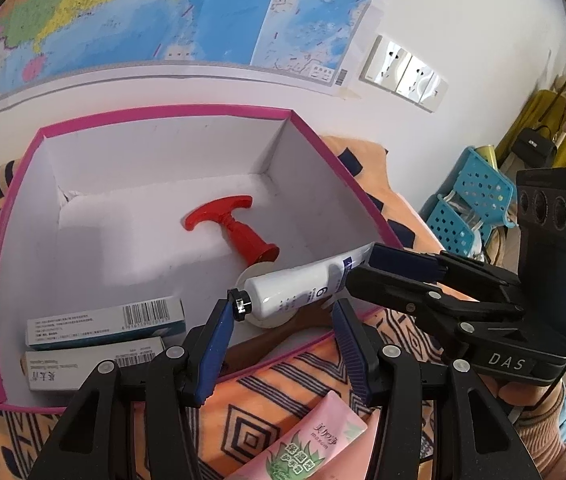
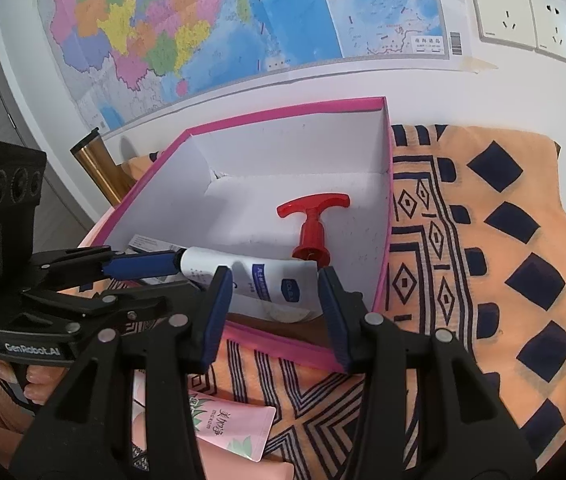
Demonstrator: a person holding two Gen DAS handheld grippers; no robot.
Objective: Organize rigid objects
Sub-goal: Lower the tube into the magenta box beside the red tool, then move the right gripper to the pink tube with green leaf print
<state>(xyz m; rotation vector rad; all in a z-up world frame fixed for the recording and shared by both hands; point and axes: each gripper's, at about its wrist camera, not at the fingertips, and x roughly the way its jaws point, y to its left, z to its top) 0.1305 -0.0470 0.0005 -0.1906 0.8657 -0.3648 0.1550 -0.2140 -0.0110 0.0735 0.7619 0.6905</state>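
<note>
The right tool (image 2: 273,312) is gaping wide around the white tube (image 1: 299,286), gripping nothing; the left tool (image 1: 279,344) is open too. Withdrawing straight back clears the box (image 1: 163,114).

Both grippers are black plastic with blue ribbed pads (image 1: 213,344) and silver screws; the right gripper (image 1: 367,276) carries white letters "DAS".

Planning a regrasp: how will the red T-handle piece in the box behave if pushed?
Red T-handle piece looks like moulded plastic: probably stiff, light. Lying sideways, the round base may pivot it, but the crossbar should stop a roll.
</note>
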